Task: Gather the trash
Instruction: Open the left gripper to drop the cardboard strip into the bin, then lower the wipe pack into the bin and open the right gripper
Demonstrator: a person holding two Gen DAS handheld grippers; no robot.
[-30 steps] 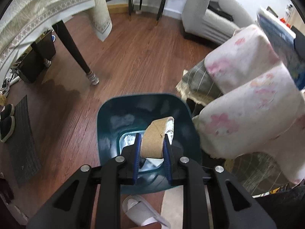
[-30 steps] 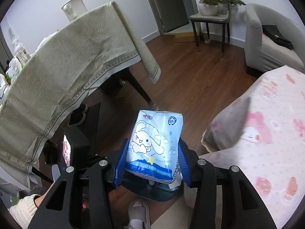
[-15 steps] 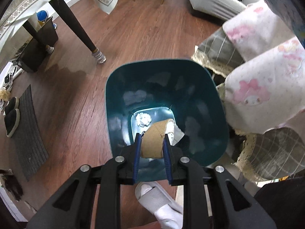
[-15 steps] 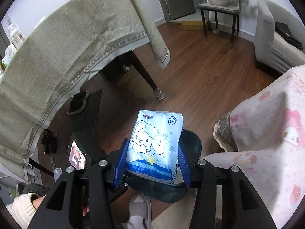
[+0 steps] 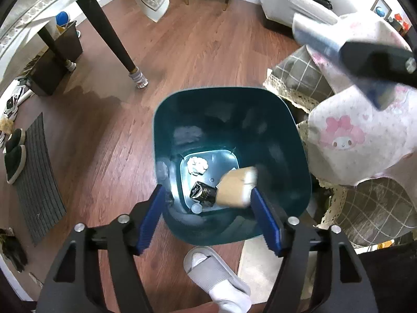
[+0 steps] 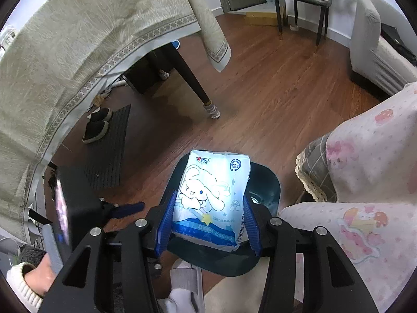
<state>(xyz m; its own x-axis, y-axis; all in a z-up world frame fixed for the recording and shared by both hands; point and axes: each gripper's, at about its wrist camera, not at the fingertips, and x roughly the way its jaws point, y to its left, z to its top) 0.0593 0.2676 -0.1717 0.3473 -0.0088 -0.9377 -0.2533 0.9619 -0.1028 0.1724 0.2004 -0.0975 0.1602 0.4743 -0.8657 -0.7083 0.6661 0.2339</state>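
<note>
Wood floor (image 5: 213, 52) all round, with a teal bin (image 5: 286, 140) straight below the left claw (image 5: 208, 216). Left claw's jaws just opened and standing wide over the bin mouth, blue pads (image 5: 265, 221) apart, nothing pressed between them. Brown cardboard tube (image 5: 235, 189), blurred, just inside the right pad, loose between the jaws and over the bin's inside; cannot tell whether it touches that pad. Down on the bin floor beyond the fingertips: a white paper wad (image 5: 197, 164), a black can (image 5: 203, 194) and a small white cap (image 5: 196, 208). Grey slipper (image 5: 208, 268) on a white-socked foot just behind the claw, near the bin's near wall. Pink-print bedding (image 5: 344, 143) off to the claw's right, table leg (image 5: 114, 44) ahead and left.

Right claw (image 6: 208, 224) clamped on a blue-and-white tissue pack (image 6: 211, 198), pads pressing both its sides, pack upright with the cartoon print facing the camera. Same bin (image 6: 265, 182) beneath and just ahead of it, half hidden by the pack. Left-hand tool and a cream sleeve (image 6: 18, 284) low at that claw's left.
</note>
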